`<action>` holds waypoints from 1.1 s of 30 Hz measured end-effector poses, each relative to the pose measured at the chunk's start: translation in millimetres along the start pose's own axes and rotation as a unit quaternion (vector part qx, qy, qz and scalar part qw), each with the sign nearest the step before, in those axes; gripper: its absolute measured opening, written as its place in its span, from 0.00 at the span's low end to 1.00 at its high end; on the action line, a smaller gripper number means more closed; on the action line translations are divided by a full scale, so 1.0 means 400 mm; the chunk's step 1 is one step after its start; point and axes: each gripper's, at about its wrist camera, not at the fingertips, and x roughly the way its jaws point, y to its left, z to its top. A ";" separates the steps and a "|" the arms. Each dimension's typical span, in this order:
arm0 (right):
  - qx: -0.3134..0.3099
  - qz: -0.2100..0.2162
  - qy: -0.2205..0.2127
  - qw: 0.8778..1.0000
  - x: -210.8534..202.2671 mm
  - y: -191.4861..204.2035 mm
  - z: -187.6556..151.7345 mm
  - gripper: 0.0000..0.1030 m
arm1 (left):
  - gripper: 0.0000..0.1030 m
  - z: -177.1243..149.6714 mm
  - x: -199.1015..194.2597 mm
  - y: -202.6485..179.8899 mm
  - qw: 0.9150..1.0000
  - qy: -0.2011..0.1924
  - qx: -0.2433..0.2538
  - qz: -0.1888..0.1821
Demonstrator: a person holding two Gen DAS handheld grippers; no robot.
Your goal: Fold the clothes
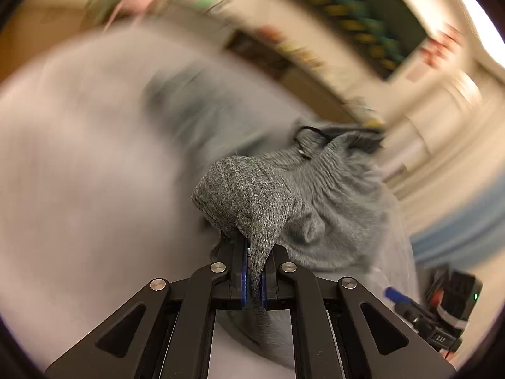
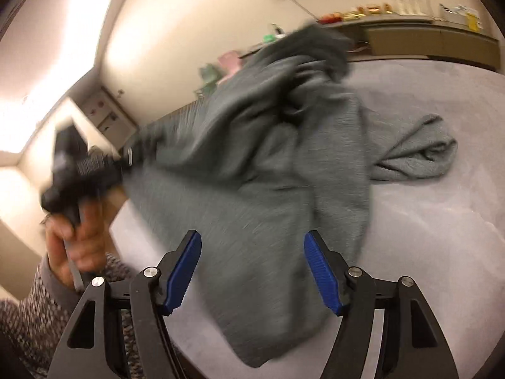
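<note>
A grey-green knit sweater (image 2: 262, 170) hangs lifted over a pale grey surface (image 2: 426, 221), with one sleeve (image 2: 419, 154) trailing on it at the right. My left gripper (image 1: 254, 271) is shut on a darker speckled knit edge (image 1: 249, 199) of the sweater, and the fabric bunches right in front of its blue pads. In the right wrist view the left gripper (image 2: 126, 161) shows blurred at the left, held by a hand (image 2: 79, 237). My right gripper (image 2: 252, 271) stands open just before the hanging cloth, with nothing pinched between its blue pads (image 2: 183, 274).
A low shelf (image 2: 410, 28) with small coloured items runs along the far wall behind the surface. Cabinets (image 2: 104, 113) stand at the far left. A patterned sleeve (image 2: 28, 315) fills the lower left corner. The left wrist view is strongly blurred.
</note>
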 end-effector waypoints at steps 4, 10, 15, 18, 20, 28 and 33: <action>0.013 -0.105 0.002 0.994 0.029 -0.087 0.073 0.67 | 0.05 0.008 0.020 -0.006 1.000 -0.003 0.004 0.003; 0.050 -0.261 0.000 0.964 0.086 -0.271 0.193 0.76 | 0.06 0.018 -0.036 -0.031 0.997 -0.056 0.026 -0.040; 0.019 -0.313 -0.005 0.950 0.115 -0.310 0.288 0.52 | 0.05 0.023 -0.087 -0.027 0.992 -0.095 0.055 -0.070; -0.026 -0.360 -0.075 0.930 0.006 -0.269 0.368 0.10 | 0.05 0.079 -0.138 -0.076 0.983 -0.139 0.071 -0.092; -0.057 -0.389 -0.122 0.911 -0.066 -0.242 0.422 0.08 | 0.05 0.102 -0.239 -0.092 0.965 -0.222 0.081 -0.117; -0.137 -0.462 -0.171 0.859 -0.364 -0.144 0.563 0.11 | 0.06 -0.080 -0.077 -0.108 0.987 0.023 0.142 -0.069; -0.032 -0.410 0.044 0.910 -0.162 -0.392 0.320 0.28 | 0.32 -0.203 -0.039 -0.114 0.979 0.090 0.183 0.003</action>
